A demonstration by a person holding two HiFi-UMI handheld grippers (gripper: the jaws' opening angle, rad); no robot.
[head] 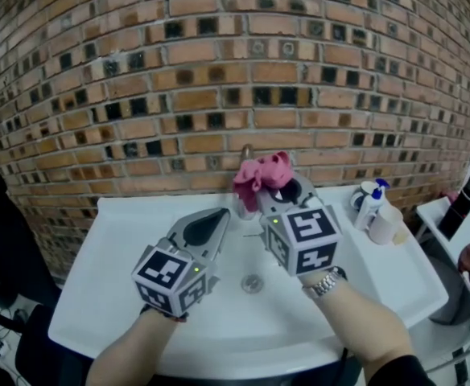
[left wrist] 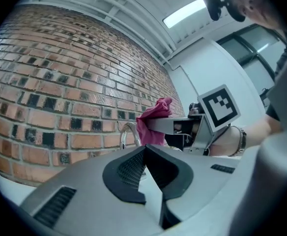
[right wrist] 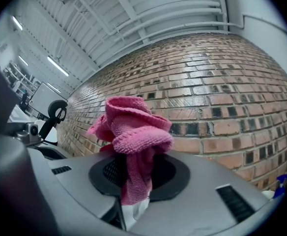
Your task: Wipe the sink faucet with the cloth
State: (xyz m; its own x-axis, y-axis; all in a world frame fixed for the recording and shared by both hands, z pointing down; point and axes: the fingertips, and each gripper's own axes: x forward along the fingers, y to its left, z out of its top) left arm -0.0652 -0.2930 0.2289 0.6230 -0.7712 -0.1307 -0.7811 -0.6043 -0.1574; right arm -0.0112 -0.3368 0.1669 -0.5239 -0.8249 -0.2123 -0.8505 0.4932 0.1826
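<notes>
A brick wall [head: 219, 71] is seen behind a white sink [head: 122, 248]. Over the basin, the right tool [head: 287, 190] is clamped on the pink cloth [head: 261, 175]. The left tool [head: 211, 219] is held beside it, jaws pressed together and empty. The cloth is bunched just at the faucet [left wrist: 126, 132]; contact cannot be made out.

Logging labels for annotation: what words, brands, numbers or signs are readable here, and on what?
No readable text anywhere.
Bottle: any label too small to read.
Cube on left gripper, cube on right gripper: black-and-white square markers, no letters or numbers.
</notes>
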